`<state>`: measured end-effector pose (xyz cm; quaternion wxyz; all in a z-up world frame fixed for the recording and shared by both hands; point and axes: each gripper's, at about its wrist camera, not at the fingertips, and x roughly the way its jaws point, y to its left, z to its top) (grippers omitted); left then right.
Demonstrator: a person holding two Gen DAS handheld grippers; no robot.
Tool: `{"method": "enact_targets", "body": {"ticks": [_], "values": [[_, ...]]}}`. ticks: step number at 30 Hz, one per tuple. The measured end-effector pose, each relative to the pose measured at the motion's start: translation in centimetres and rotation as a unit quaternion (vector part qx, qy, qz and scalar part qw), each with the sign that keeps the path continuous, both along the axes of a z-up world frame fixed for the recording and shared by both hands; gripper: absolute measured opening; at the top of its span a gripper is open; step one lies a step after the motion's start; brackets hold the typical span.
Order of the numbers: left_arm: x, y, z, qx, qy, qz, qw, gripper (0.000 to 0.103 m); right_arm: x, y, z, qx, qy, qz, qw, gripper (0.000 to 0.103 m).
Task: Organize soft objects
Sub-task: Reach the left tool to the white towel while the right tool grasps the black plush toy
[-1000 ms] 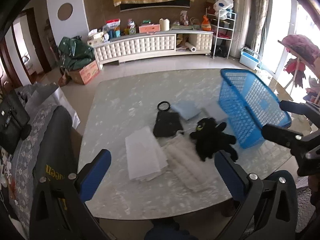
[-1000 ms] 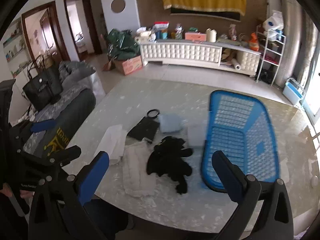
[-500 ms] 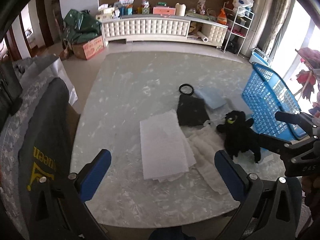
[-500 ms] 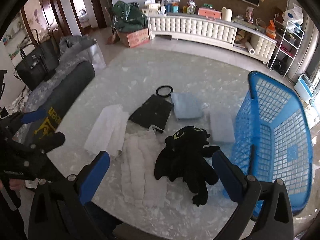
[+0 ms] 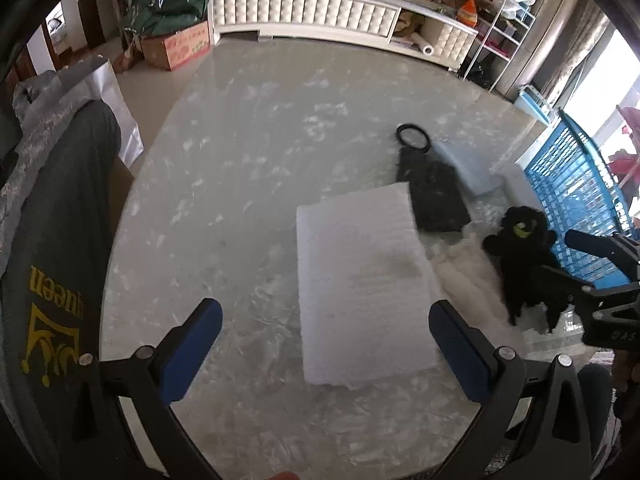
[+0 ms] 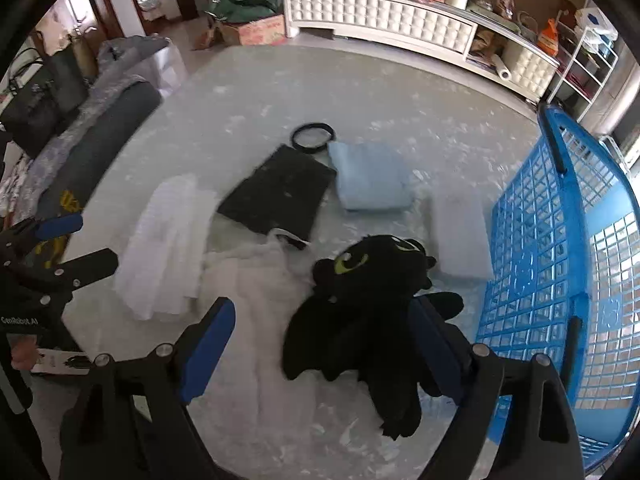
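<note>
Plush dragon brought within reach of the right gripper

Plush dragon (image 6: 372,292) is seen lying on the marble table (image 5: 248,152), just beside the blue basket (image 6: 560,240), which was tilted a second ago and is now set upright. Both tools have been lowered toward the table since then. The right gripper (image 6: 324,344) is spread wide with the toy's lower body between its fingers; the left gripper (image 5: 324,344) is held equally open above the white folded cloth (image 5: 360,280). Nothing is pinched yet, so a grasp is judged imminent
</note>
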<state>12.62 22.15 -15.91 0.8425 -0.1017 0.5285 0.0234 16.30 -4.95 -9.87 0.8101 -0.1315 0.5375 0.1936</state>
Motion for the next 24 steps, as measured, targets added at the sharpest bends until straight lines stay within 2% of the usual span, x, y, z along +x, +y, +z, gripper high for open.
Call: {"method": "enact_targets", "body": {"ticks": [9,15,17,20,24], "values": [[2.0,0.4,-3.5,-0.002,0.038,-0.021,0.9991,0.103,1.2,-1.3,-1.6,-0.016,0.019,-0.026,0.999,0.089],[2.9,0.0,-4.7,0.002,0.054,-0.026,0.9982,0.103,1.8,-2.3,-2.5,-0.025,0.035,-0.037,0.998,0.089],[3.3,-0.2,-5.1,0.005,0.059,-0.026,0.9979,0.100,2.0,-2.7,-3.0,-0.020,0.045,-0.041,0.998,0.088],[3.5,-0.4,-5.2,-0.002,0.058,-0.028,0.9980,0.088,2.5,-3.0,-3.7,-0.019,0.051,-0.044,0.998,0.085],[3.3,-1.3,-4.8,-0.014,0.048,-0.050,0.9975,0.054,3.1,-2.9,-4.5,-0.015,0.049,-0.042,0.998,0.085]]}}
